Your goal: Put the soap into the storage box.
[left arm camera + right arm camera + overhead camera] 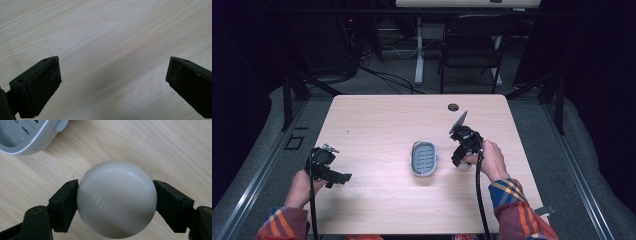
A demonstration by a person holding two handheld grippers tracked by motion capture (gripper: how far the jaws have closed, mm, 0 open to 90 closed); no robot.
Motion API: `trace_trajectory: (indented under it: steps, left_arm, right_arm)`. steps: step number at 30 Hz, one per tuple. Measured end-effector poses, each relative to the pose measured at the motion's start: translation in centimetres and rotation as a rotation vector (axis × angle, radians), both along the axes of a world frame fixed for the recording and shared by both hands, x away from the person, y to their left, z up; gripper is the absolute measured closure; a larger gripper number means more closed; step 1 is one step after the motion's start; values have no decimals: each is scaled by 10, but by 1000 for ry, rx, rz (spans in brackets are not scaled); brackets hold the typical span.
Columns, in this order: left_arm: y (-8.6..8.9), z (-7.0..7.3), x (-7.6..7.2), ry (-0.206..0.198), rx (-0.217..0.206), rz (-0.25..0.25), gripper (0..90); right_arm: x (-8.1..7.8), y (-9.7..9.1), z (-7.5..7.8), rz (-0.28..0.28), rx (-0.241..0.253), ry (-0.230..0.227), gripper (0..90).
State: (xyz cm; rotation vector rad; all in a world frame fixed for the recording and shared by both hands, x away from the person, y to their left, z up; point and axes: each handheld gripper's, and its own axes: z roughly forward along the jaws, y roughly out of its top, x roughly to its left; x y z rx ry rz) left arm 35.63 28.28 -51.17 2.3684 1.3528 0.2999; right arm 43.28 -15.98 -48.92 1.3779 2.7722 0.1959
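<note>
1. The right gripper point(116, 202) is clamped on a smooth white rounded object, most likely a bar of soap point(117, 198). In the right gripper view, one black jaw presses its left flank and the other its right flank.

2. The soap sits squarely between the two pads and bulges well above and below them, so the jaws grip it across its widest part. Its glossy top faces the camera, and its lower edge falls into shadow.

3. The landmark is the grey soap dish point(423, 158), an oval tray with slots in its floor, lying near the middle of the wooden table point(377, 120).

4. In the high view, the right gripper point(458, 161) is just to the right of the dish, near it but not touching. The person's right hand point(490, 161) holds it from the far side, away from the dish.

5. In the right gripper view, a corner of the dish point(30, 140) shows at the upper left, beyond the soap. A strip of bare wood lies between dish and soap, so the two are apart.

6. The left gripper point(343, 178) is well to the left of the dish, held low in the person's left hand point(302, 187).

7. In the left gripper view, its jaws stand spread wide, with only table grain point(110, 45) between them.
</note>
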Motion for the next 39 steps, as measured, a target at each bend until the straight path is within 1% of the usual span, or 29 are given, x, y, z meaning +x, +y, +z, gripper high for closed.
trace_trajectory:
  steps: [4,9,10,12,13,20,21,24,27,28,29,33,34,35,36,39]
  left_arm:
    - [1,0,0,-2,2,-4,0]
    - [1,0,0,-2,3,-4,0]
    - [1,0,0,-2,2,-4,0]
    - [1,0,0,-2,3,-4,0]
    - [1,0,0,-2,3,-4,0]
    - [1,0,0,-1,2,-5,0]
    - [1,0,0,-1,2,-5,0]
    - [1,0,0,-1,0,-1,0]
    - [1,0,0,1,0,-1,0]
    - [1,0,0,0,0,-1,0]
    - [1,0,0,0,0,-2,0]
    - [2,0,-1,0,1,1,0]
    - [2,0,-1,1,1,0,0]
    - [2,0,-1,0,2,-1,0]
    - [1,0,-1,0,0,0,0]
    - [1,0,-1,0,0,-1,0]
  right_arm:
    - [1,3,1,1,5,-5,234]
    - [3,10,7,13,1,-7,234]
    - [2,12,7,6,14,-18,234]
    - [4,13,10,25,1,-11,234]
    - [4,15,10,21,8,-15,234]
    - [6,20,16,36,-5,-15,234]
    - [5,21,17,33,0,-22,234]
    - [6,22,19,40,-3,-20,234]
    - [6,23,21,36,4,-25,234]
    - [6,24,21,28,13,-31,234]
    - [7,24,23,40,1,-25,234]
    - [8,25,25,37,4,-30,234]
    - [7,27,26,29,12,-44,234]
    - [7,27,26,29,12,-44,234]
    - [9,28,29,47,-1,-39,234]
    - [9,29,31,54,-8,-32,234]
